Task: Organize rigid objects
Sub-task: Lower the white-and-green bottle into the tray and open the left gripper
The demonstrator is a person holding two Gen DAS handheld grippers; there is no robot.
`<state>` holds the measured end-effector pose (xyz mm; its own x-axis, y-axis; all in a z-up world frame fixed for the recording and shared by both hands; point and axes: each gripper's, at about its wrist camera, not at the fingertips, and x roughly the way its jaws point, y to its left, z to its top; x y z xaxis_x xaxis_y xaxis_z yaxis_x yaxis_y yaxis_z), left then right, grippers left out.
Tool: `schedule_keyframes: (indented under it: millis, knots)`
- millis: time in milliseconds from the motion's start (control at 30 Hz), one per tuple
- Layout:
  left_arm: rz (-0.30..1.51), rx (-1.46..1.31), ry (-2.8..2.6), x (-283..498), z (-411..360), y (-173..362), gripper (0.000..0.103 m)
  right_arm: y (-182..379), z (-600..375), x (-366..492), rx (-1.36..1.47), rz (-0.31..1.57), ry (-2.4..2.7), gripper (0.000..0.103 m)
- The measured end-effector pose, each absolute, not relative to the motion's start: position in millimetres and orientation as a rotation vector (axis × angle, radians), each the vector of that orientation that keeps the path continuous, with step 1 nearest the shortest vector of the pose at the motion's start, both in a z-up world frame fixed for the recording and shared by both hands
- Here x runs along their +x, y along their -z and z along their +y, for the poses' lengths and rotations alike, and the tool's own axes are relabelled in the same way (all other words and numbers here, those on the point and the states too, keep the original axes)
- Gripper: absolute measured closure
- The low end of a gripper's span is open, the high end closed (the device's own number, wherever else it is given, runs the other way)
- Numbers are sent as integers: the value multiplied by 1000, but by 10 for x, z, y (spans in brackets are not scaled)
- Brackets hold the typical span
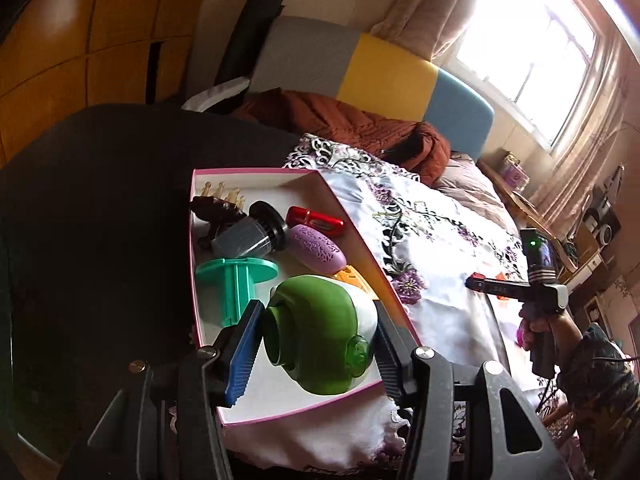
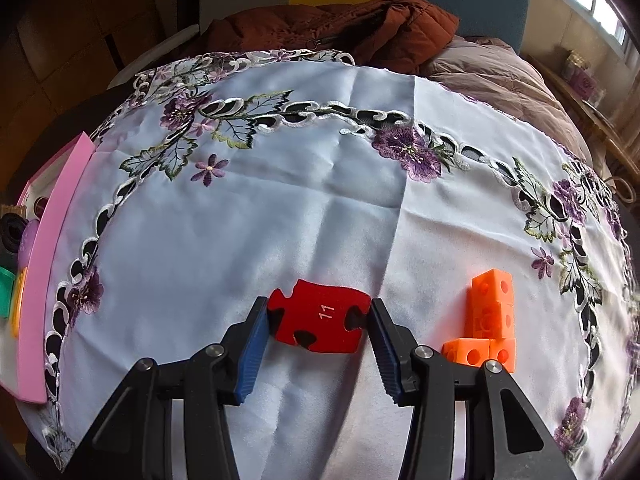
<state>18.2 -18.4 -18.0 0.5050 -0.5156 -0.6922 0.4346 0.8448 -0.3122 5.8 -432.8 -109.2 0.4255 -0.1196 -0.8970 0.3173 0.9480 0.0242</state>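
Observation:
My left gripper (image 1: 318,312) is shut on a green and white round object (image 1: 320,344), held just over the near end of a pink-rimmed box (image 1: 352,232). In the box lie a teal spool (image 1: 236,276), a grey and black cylinder (image 1: 252,232), a purple oval case (image 1: 316,248), a red item (image 1: 316,218), a brown brush (image 1: 216,204) and an orange piece (image 1: 352,276). My right gripper (image 2: 319,312) points down at the cloth, and both its pads press the sides of a red puzzle piece (image 2: 320,322) marked 11. An orange block of cubes (image 2: 486,320) lies just to its right.
A white cloth with purple embroidered flowers (image 2: 320,160) covers the bed. A rust-brown jacket (image 2: 340,28) and a mauve quilt (image 2: 500,80) lie behind it, before a grey, yellow and blue headboard (image 1: 384,68). The box (image 2: 52,264) sits at the cloth's left edge. A person's hand (image 1: 536,328) holds the right gripper.

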Motion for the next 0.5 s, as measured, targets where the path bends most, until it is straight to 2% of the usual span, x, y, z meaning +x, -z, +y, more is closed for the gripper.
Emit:
schedule_keyframes:
  millis: [267, 500]
  knots:
    - [981, -159, 744, 213, -441, 362, 50, 1087, -4317, 59, 188, 1100, 278, 54]
    - [1086, -315, 724, 395, -352, 546, 50, 1085, -4307, 67, 175, 1102, 280, 53]
